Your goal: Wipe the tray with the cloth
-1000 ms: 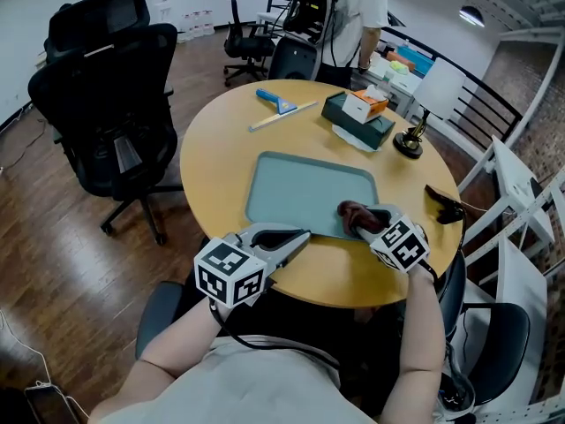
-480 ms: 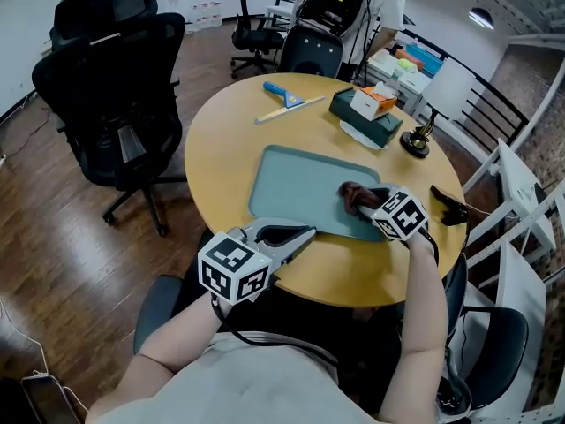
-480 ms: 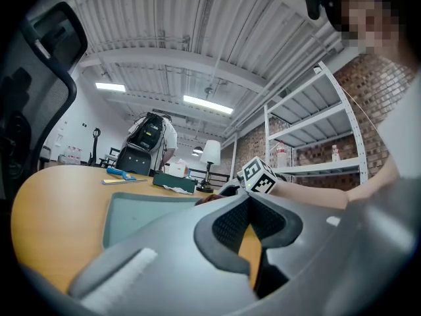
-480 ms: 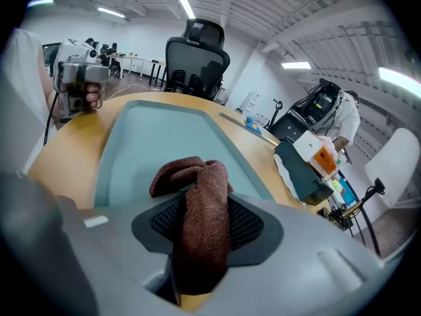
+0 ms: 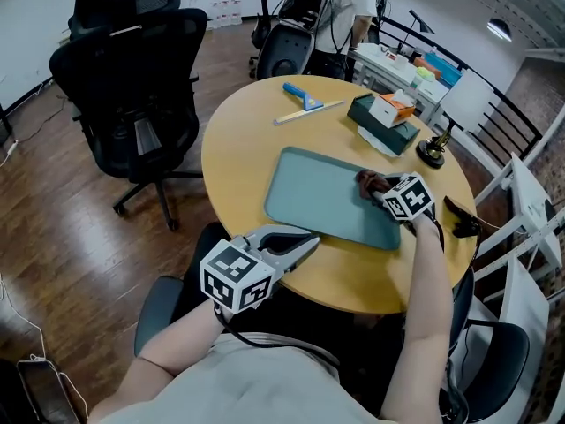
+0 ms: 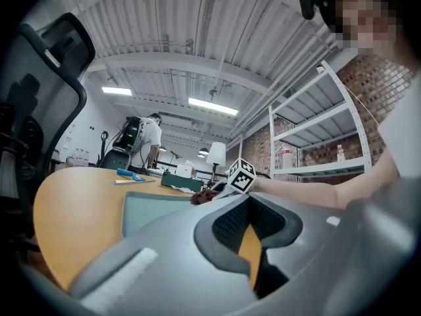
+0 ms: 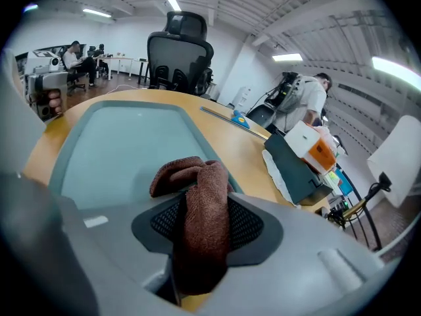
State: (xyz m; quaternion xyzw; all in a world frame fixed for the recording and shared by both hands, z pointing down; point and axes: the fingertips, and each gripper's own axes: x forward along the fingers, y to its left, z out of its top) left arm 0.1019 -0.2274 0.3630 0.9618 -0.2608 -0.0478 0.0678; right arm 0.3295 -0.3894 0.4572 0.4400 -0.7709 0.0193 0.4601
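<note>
A grey-green tray (image 5: 328,194) lies flat on the round wooden table (image 5: 238,157). My right gripper (image 5: 381,188) is shut on a brown cloth (image 5: 368,182), which rests on the tray's far right corner. In the right gripper view the cloth (image 7: 200,209) is bunched between the jaws, with the tray (image 7: 118,143) stretching ahead. My left gripper (image 5: 296,241) hovers at the table's near edge, left of the tray's near corner, shut with nothing in it. The left gripper view shows the tray (image 6: 148,206) and the cloth (image 6: 202,196) beyond the jaws.
At the table's far side lie a blue-handled squeegee (image 5: 303,98), a dark box with a white-and-orange carton (image 5: 387,116) and a small lamp base (image 5: 432,155). A black office chair (image 5: 132,87) stands left of the table. A person (image 5: 344,7) stands behind it.
My right gripper has slid the cloth along the tray's right side, from its near right corner toward the far right corner. The left gripper has stayed at the table's near edge.
</note>
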